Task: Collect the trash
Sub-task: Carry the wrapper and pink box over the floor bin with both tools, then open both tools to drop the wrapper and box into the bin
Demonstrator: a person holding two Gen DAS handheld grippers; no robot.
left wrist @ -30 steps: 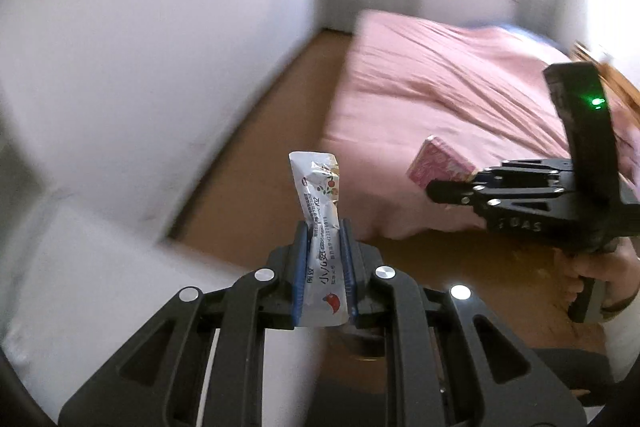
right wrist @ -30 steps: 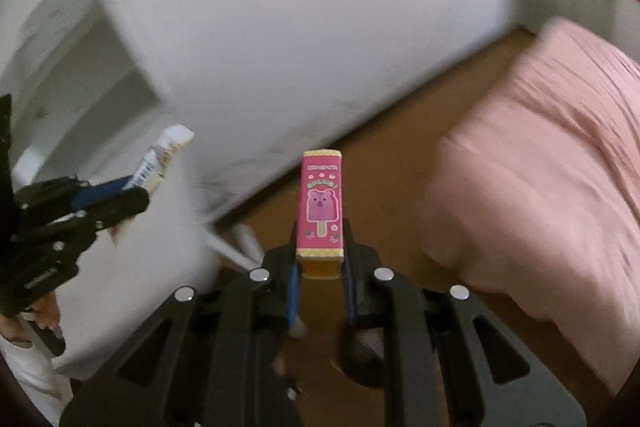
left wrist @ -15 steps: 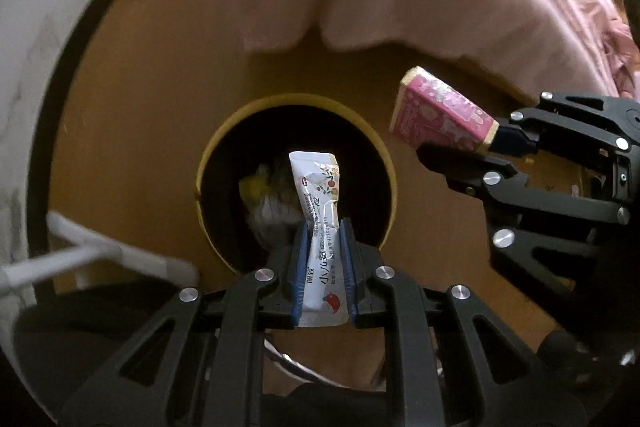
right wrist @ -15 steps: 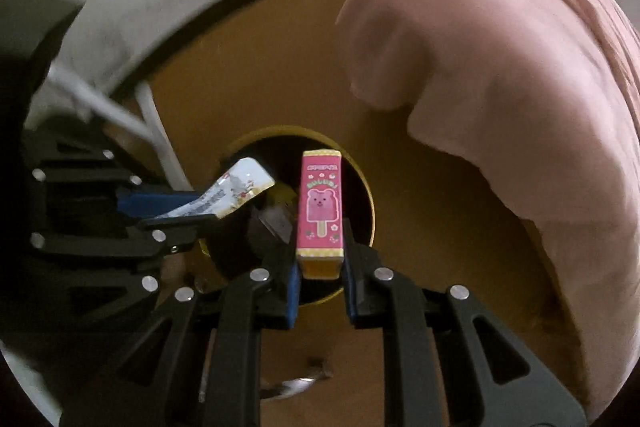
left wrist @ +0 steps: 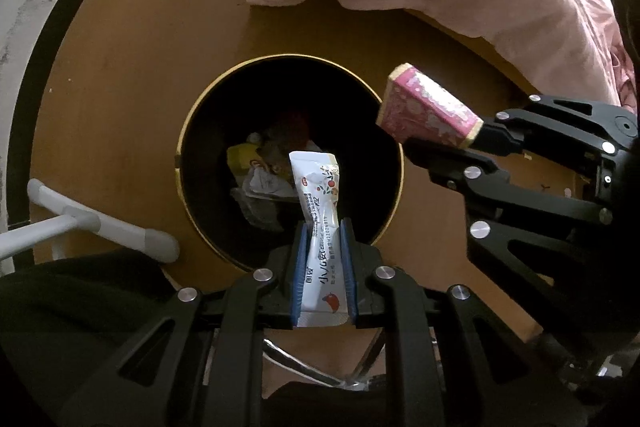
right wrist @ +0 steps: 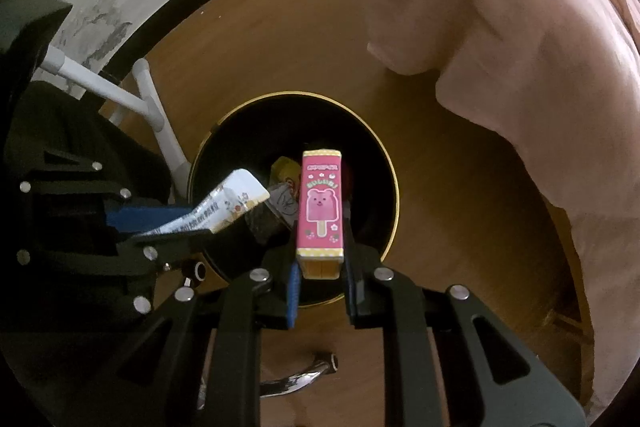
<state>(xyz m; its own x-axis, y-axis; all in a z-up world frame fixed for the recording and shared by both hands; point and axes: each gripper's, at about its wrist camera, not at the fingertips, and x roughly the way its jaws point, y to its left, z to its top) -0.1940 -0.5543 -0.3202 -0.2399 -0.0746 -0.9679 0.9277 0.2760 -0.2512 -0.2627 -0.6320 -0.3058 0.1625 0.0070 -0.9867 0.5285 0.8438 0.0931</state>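
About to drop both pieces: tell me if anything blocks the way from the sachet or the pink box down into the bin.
Nothing visible does. The sachet and pink box hang over the open bin, which holds only trash at the bottom.

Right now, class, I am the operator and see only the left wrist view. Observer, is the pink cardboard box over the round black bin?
Observer: Yes. In the right wrist view the pink cardboard box lines up over the opening of the round black bin.
Operator: What is printed on its front?
Observer: A pink bear-shaped ice lolly.
Operator: And my white foil sachet?
Observer: Seen from that side, the white foil sachet has its tip inside the rim's outline too.
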